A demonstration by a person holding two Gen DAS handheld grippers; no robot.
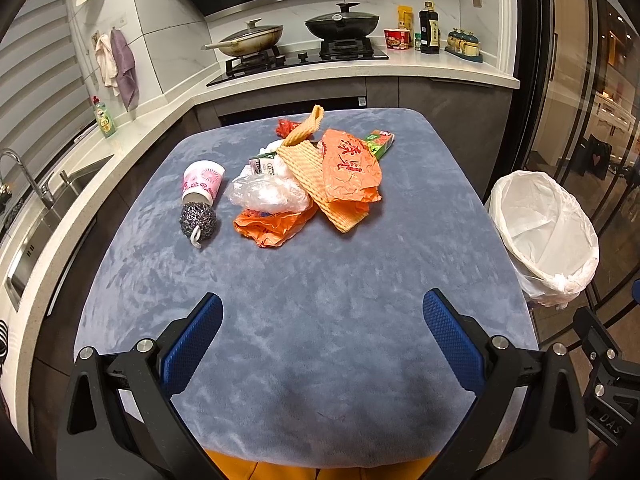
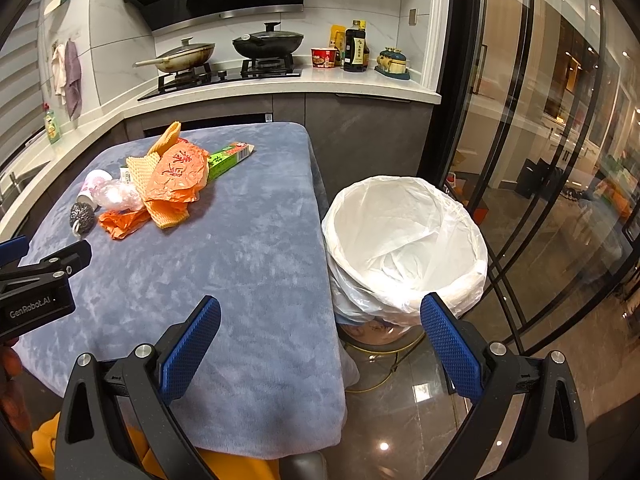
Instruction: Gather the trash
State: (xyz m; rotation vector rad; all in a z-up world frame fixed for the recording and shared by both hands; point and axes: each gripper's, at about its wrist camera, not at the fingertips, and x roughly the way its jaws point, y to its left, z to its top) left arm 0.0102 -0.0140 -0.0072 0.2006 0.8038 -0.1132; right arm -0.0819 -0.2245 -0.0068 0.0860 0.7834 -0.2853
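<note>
A pile of trash lies at the far middle of the blue-grey cloth table [image 1: 320, 340]: an orange printed bag [image 1: 350, 170], a yellow foam net [image 1: 304, 160], a clear plastic bag [image 1: 268, 192], a crumpled orange bag [image 1: 272, 226], a green carton [image 1: 380, 142] and a red wrapper [image 1: 286, 127]. A pink paper cup [image 1: 202, 182] lies on its side by a steel scourer [image 1: 197, 220]. My left gripper [image 1: 322, 312] is open and empty above the table's near part. My right gripper [image 2: 320, 316] is open and empty over the table's right edge, near the white-lined bin [image 2: 404, 248].
The bin also shows at the right in the left wrist view [image 1: 544, 232]. A kitchen counter with a hob and pans [image 1: 304, 40], bottles [image 1: 429, 28] and a sink [image 1: 44, 208] runs behind and left. Glass doors [image 2: 540, 140] stand to the right.
</note>
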